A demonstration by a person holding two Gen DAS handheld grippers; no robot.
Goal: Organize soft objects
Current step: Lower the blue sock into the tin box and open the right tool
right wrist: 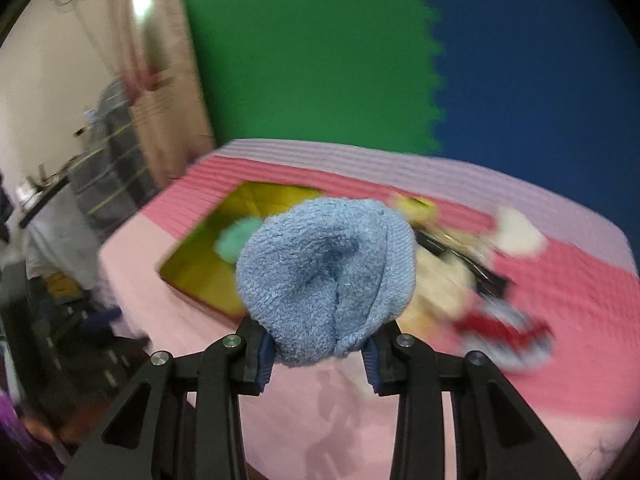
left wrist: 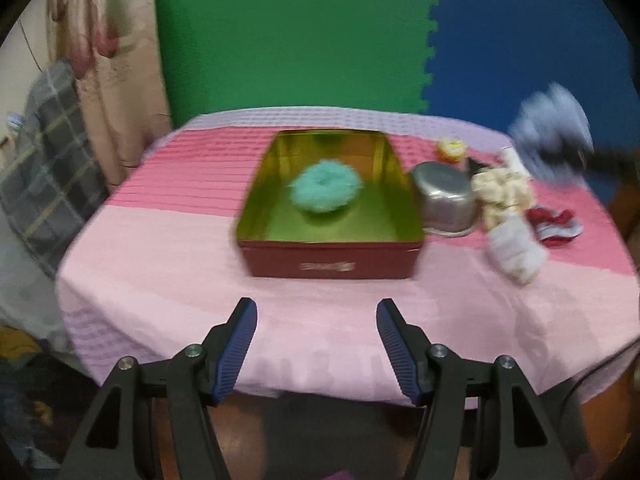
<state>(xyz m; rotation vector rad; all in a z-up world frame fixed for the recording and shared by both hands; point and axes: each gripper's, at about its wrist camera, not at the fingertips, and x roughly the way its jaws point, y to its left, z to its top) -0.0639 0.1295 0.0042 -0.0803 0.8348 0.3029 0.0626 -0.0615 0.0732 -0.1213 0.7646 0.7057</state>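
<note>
A red tin box [left wrist: 330, 266] with a gold inside stands mid-table and holds a teal fluffy puff [left wrist: 325, 187]. My left gripper [left wrist: 317, 312] is open and empty above the table's near edge, in front of the box. My right gripper [right wrist: 320, 344] is shut on a blue towel cloth [right wrist: 326, 276] and holds it in the air right of the box [right wrist: 200, 268]; it shows blurred in the left wrist view [left wrist: 554, 136]. A cream plush [left wrist: 502, 192], a white sock [left wrist: 516, 254] and a red-and-white cloth [left wrist: 554, 228] lie right of the box.
A metal pot [left wrist: 446, 198] lies on its side against the box's right wall. A small yellow cup-like item [left wrist: 451, 148] sits behind it. A pink cloth [left wrist: 160, 272] covers the table. Green and blue foam mats stand behind; clutter is at the left.
</note>
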